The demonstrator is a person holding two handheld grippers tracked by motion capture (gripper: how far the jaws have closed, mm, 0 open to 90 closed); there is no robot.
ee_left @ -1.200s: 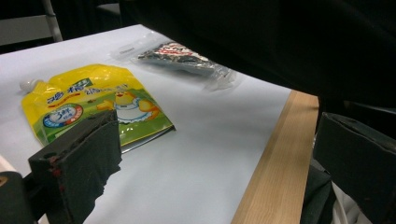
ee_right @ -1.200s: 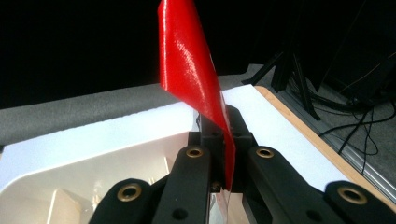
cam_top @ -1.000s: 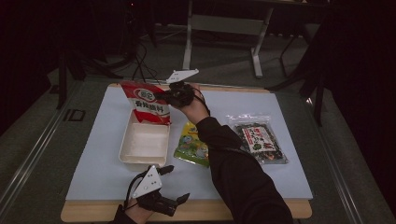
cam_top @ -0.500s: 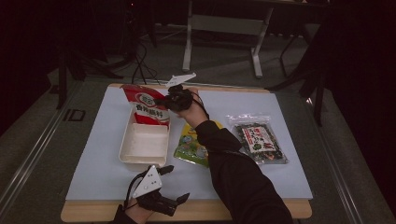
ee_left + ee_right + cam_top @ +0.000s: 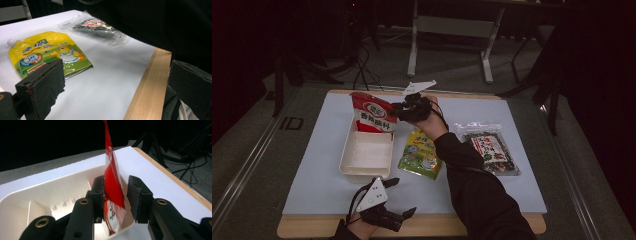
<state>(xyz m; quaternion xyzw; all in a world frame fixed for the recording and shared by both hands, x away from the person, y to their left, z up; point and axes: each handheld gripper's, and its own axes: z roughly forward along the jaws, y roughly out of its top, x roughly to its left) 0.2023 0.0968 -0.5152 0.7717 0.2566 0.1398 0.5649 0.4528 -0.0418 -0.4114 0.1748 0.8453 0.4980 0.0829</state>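
Observation:
A red snack pouch (image 5: 373,116) stands upright at the far end of the white tray (image 5: 366,152). My right gripper (image 5: 396,111) reaches it from the right. In the right gripper view the pouch (image 5: 112,185) stands edge-on between the jaws of this gripper (image 5: 116,190). The jaws have just been opening, and a gap shows beside the right pad, so the gripper is open. My left gripper (image 5: 403,196) rests at the table's near edge, open (image 5: 117,85), with nothing between its jaws.
A yellow spouted pouch (image 5: 419,152) lies flat right of the tray, also in the left gripper view (image 5: 50,53). A clear pack of dark seaweed (image 5: 489,148) lies farther right. The person's dark sleeve crosses the mat between them. A wooden edge (image 5: 147,82) borders the white mat.
The right gripper's jaws have spread apart around the red pouch, and that hand has shifted slightly. The left gripper has stayed where it was.

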